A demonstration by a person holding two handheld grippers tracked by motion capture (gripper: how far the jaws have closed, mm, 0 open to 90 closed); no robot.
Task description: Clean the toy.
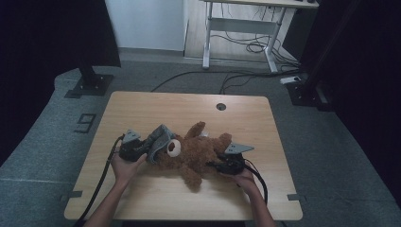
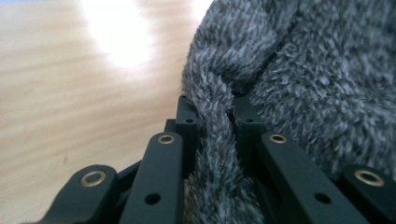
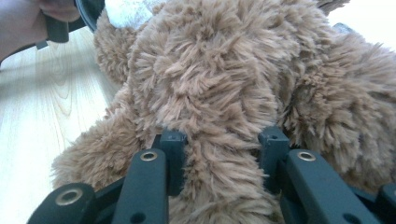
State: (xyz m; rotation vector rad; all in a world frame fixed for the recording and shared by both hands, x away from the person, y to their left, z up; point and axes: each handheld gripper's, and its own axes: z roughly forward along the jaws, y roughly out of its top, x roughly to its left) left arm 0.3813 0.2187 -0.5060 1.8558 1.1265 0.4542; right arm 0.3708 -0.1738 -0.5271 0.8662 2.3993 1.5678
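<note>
A brown teddy bear [image 1: 194, 153] lies on its back in the middle of the wooden table [image 1: 156, 106], head to the left. A grey fuzzy knitted garment [image 1: 160, 139] sits over its head. My left gripper [image 1: 145, 150] is at that garment; in the left gripper view it [image 2: 215, 105] is shut on a twisted fold of the grey garment [image 2: 303, 70]. My right gripper [image 1: 218, 164] is at the bear's right end. In the right gripper view it [image 3: 223, 137] clamps a thick limb of the bear [image 3: 224, 70], fur bulging between the jaws.
A round cable hole [image 1: 221, 106] sits near the table's far edge. Beyond the table stand a white-legged desk [image 1: 246, 23] with cables on the floor and a black stand [image 1: 90, 82] at the left. A hand [image 3: 23, 23] shows at the right gripper view's upper left.
</note>
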